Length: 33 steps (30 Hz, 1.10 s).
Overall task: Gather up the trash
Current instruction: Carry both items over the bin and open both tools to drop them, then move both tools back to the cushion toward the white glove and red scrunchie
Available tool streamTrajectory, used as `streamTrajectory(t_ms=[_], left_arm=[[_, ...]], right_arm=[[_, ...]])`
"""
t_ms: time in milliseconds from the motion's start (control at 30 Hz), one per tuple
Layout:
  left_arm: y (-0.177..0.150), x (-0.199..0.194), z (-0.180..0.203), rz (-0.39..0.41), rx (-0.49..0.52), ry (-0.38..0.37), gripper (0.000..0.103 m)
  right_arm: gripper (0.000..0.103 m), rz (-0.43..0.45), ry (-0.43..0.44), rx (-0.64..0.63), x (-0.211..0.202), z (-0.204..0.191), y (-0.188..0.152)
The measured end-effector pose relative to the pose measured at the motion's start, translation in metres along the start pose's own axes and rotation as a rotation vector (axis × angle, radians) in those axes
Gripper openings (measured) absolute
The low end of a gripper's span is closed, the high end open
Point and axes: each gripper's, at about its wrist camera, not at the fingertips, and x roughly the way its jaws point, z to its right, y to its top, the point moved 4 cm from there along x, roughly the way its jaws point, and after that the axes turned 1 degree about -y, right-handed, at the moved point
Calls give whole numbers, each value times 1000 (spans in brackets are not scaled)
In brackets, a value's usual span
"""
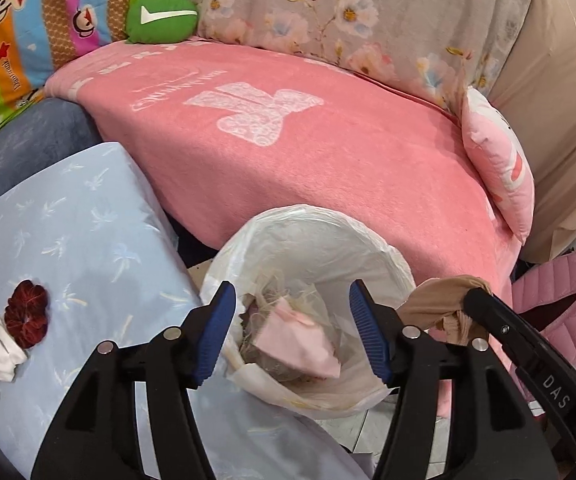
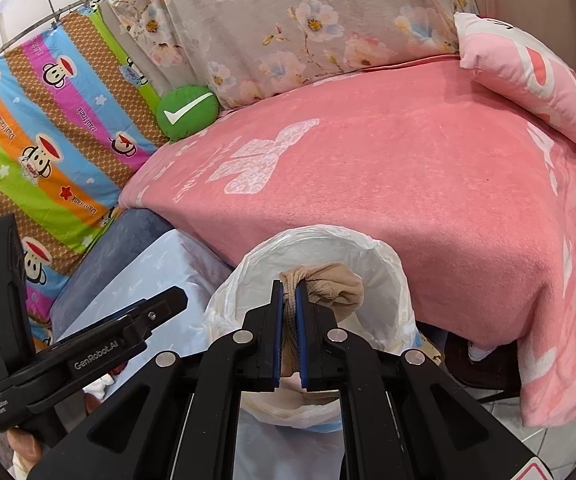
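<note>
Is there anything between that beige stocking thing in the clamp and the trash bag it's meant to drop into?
Nothing visible. The right gripper holds the beige stocking over the open white bin bag; the left gripper is open and empty beside it.

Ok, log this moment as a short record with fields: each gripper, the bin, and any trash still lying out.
left gripper: open, nothing between its fingers, above the bin
right gripper: shut on the beige stocking, held over the bin mouth
bin: lined with a white plastic bag, beside the pink blanket
bin contents: a pink piece on crumpled wrappers
still out: dark red scrunchie and white tissue, touching, on the pale blue cloth
</note>
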Motion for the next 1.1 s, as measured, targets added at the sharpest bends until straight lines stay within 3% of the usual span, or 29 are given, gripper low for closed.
streamTrajectory(t_ms=[300,500,967,1100], left_arm=[[-9,-9,-24,28,-30,80,57],[-16,-17,-36,36,-43,109,57],[-31,-40,-67,58,-107,150,58],[-37,-49,-83,73,-128,185,67]], right_arm=[[13,2,12,-49,9,-27,1],[25,5,22,-71,7,-44,-2],[32,-34,47,-140,5,-81,-25],[36,-50,62,-159,7,-96,-32]])
